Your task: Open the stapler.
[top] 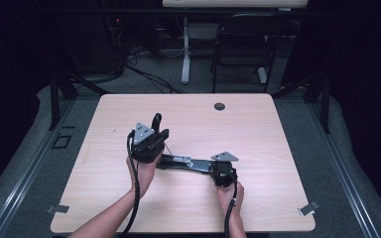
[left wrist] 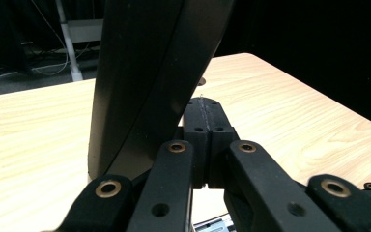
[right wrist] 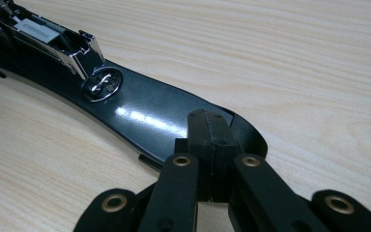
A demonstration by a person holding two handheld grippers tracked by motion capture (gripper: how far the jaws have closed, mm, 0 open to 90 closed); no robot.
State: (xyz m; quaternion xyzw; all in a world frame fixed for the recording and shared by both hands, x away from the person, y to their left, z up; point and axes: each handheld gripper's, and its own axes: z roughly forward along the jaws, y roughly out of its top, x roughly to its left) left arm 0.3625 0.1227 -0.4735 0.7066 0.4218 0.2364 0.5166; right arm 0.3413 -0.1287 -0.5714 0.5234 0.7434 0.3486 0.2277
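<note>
A black stapler lies swung open on the light wooden table. Its base stretches between my two grippers, with the metal staple channel exposed. Its black top arm stands up steeply, right beside my left gripper, on the left of the jaws. The left gripper is shut, pads together, with nothing seen between them. My right gripper is shut too, its tips over the rounded end of the base. In the high view the right gripper sits at the stapler's right end.
A dark cable hole marks the far middle of the table. Bits of tape stick near the front corners. Beyond the table stand a black chair and a white desk leg. Bare tabletop surrounds the stapler.
</note>
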